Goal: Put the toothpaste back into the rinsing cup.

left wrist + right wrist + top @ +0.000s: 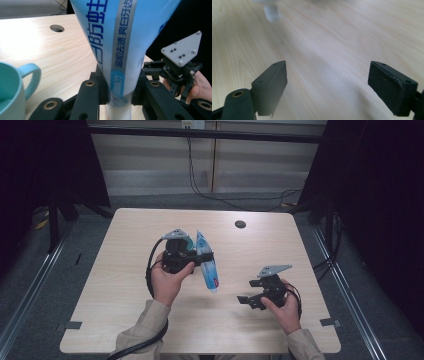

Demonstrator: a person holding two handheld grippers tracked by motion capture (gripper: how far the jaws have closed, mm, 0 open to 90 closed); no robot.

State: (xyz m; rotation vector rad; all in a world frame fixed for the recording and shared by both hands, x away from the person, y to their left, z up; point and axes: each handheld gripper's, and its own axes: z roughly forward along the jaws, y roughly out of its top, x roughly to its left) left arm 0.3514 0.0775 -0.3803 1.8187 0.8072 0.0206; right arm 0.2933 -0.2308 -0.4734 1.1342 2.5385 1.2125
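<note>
A light blue toothpaste tube (212, 276) with printed lettering hangs above the table, cap end pointing down toward me. My left gripper (204, 259) is shut on it near the narrow end; the left gripper view shows the tube (117, 37) squeezed between the jaws of the left gripper (120, 98). Right of it, my right gripper (248, 291) is held low over the table and stands open. In the right gripper view nothing lies between the wide-apart jaws of the right gripper (327, 85), and the tube's white cap (272, 12) is a blur at the top.
A teal mug (188, 241) stands on the wooden table (125, 285) just behind my left gripper, and its handle (32, 72) is close to the left jaw. A round cable hole (240, 224) sits at the back. Cables hang beyond the far edge.
</note>
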